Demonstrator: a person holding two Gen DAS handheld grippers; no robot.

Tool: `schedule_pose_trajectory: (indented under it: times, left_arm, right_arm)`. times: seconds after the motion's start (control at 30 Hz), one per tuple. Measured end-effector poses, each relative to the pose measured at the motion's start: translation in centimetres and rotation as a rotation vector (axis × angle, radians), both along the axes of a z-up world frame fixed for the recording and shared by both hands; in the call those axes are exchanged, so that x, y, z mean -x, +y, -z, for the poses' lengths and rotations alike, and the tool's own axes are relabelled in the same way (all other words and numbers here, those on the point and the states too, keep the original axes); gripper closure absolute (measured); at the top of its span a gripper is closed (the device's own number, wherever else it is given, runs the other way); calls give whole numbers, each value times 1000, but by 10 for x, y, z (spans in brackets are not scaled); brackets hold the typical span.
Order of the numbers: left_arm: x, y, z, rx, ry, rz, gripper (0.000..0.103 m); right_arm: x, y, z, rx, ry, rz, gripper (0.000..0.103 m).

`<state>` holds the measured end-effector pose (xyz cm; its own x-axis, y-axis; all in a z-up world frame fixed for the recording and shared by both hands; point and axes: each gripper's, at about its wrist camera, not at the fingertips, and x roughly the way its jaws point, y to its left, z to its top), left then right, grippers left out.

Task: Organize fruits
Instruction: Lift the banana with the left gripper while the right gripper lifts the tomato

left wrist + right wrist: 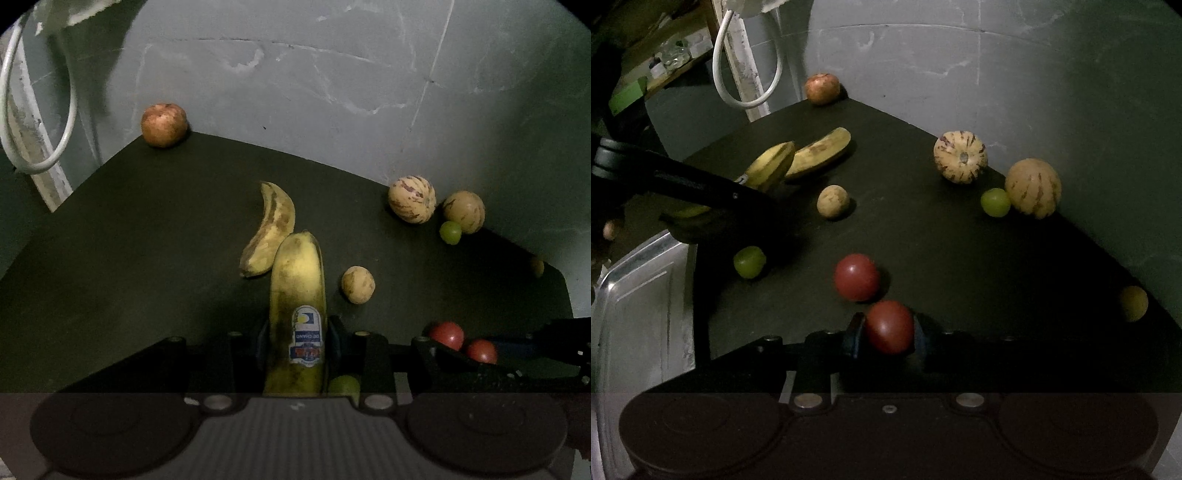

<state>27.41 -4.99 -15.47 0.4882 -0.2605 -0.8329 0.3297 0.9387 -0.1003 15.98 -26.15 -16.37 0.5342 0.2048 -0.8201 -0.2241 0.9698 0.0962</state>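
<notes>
My left gripper [297,338] is shut on a yellow banana with a sticker [297,295], held above the dark table [129,240]; its tip is close to a second, spotted banana [271,229] lying on the table. My right gripper [889,330] is shut on a red tomato [889,326]. A second red tomato [856,277] lies just ahead of it. In the right wrist view the left gripper [701,188] holds the banana [772,164] next to the spotted banana [820,151].
Two striped melons [960,157] [1032,188] and a green fruit [995,202] sit at the far right. A small tan fruit [833,201], a green fruit [750,262], a brown apple [822,88], a yellow fruit [1133,302] and a metal tray [639,314] are around.
</notes>
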Motion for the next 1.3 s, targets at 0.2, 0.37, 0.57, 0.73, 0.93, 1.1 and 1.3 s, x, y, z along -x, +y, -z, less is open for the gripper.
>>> schedule_pose_trajectory:
  times: [0.2, 0.37, 0.57, 0.73, 0.93, 1.1, 1.3]
  left_arm:
    - [15, 6, -9, 24, -11, 2, 68]
    - [30, 12, -18, 49, -26, 17, 68]
    - [52, 16, -32, 60, -50, 34, 68]
    - [75, 20, -49, 62, -72, -7, 68]
    - [115, 22, -75, 51, -126, -96, 68]
    - [152, 20, -97, 38, -166, -165, 68]
    - [190, 22, -115, 35, -204, -252, 68]
  right_arm:
    - [10, 5, -16, -17, -10, 32, 75]
    - [24, 16, -43, -23, -49, 59, 75]
    - [42, 21, -73, -47, -88, 94, 75]
    - [58, 26, -98, -72, -128, 58, 75]
    - [80, 26, -128, -105, -203, -47, 75]
    - [102, 17, -151, -136, -260, -105, 75]
    - [122, 10, -179, -167, -324, -176, 75]
